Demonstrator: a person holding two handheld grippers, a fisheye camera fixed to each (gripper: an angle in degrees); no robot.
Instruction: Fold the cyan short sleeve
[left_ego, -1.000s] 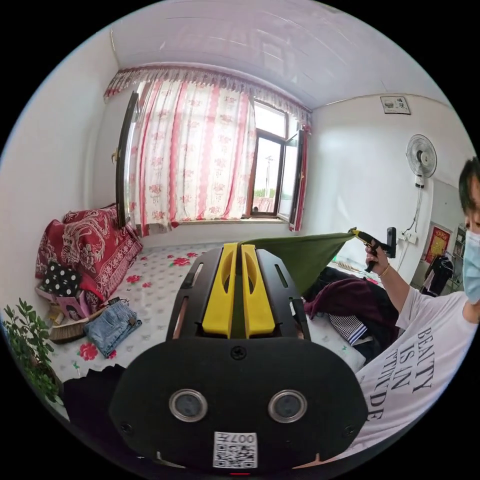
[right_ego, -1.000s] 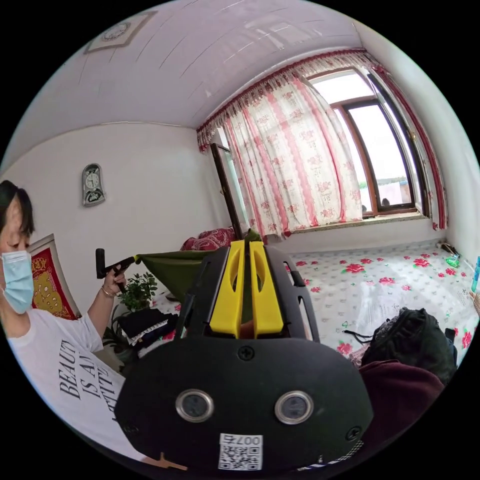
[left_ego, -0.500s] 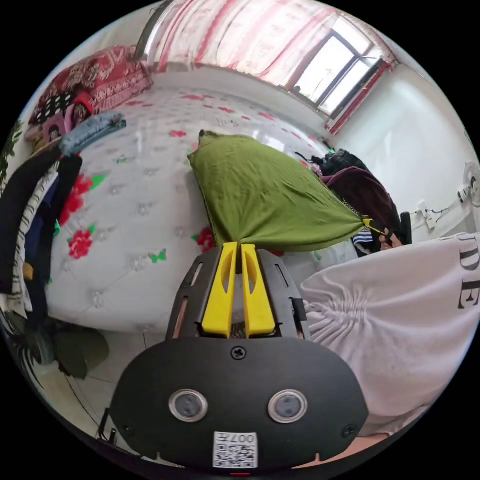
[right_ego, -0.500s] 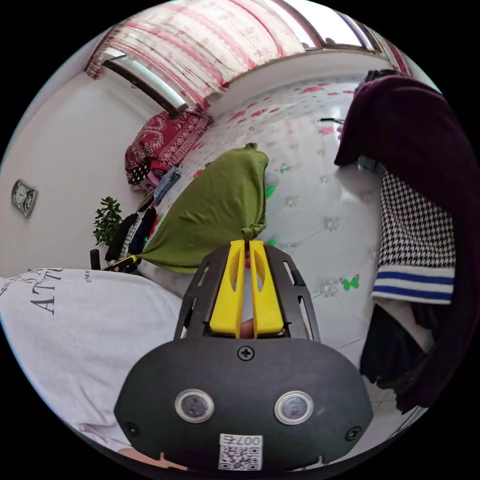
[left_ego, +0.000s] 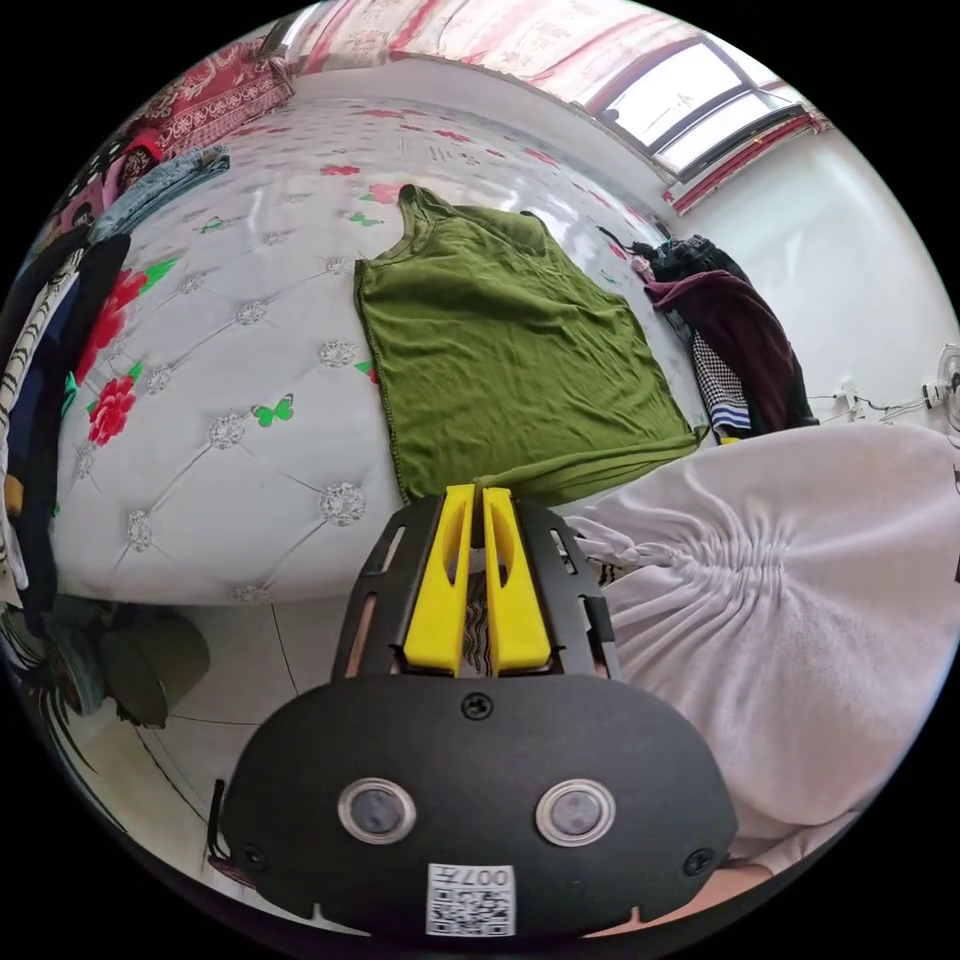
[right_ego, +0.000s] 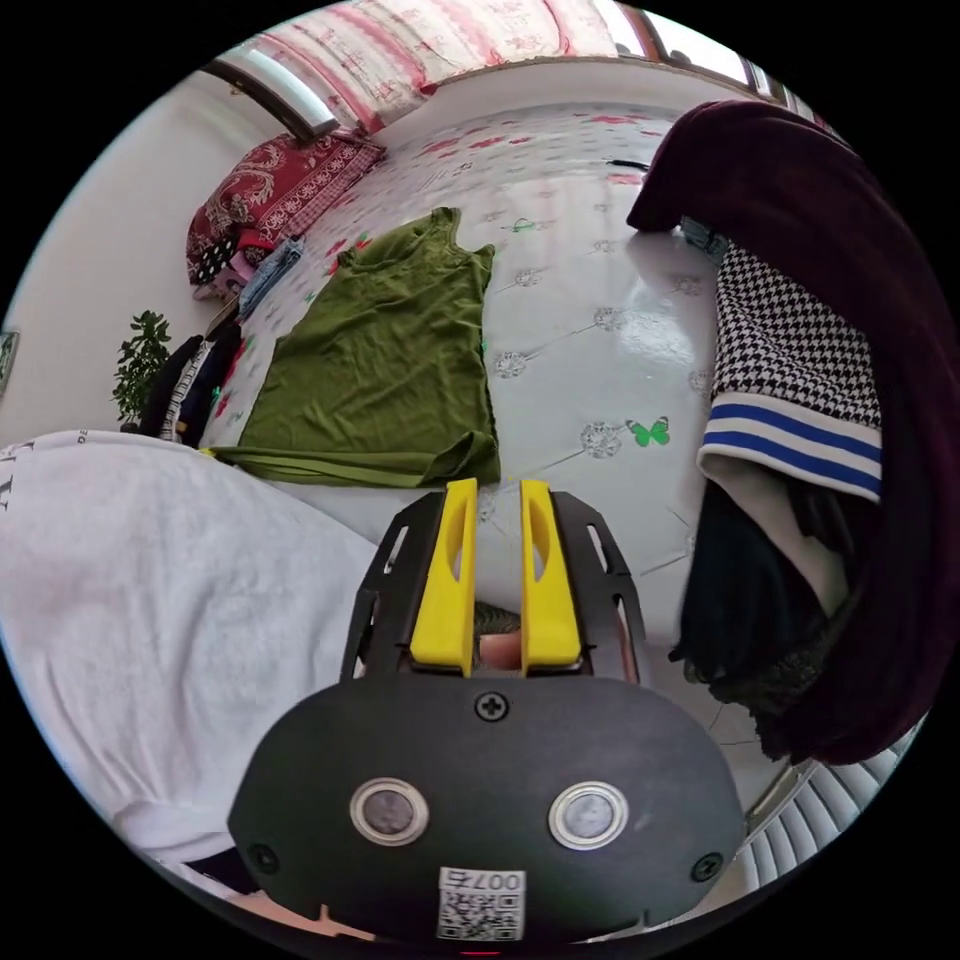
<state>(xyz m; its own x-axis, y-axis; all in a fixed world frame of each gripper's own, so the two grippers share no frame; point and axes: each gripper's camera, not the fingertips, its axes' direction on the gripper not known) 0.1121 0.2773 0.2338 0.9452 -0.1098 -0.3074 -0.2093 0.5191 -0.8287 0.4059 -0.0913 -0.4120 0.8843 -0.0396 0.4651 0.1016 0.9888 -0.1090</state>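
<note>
Yellow jaws of left hand-held gripper (left_ego: 476, 492) nearly together at hem of green sleeveless top (left_ego: 500, 350); can't tell if they grip it. Right hand-held gripper (right_ego: 493, 487) jaws apart, just off hem corner. Top lies flat on white floral bed (left_ego: 230, 400), w/ clothes pile (right_ego: 800, 400) beside.

Floral tufted bed (left_ego: 230, 430), curtained window (left_ego: 690, 100)
</note>
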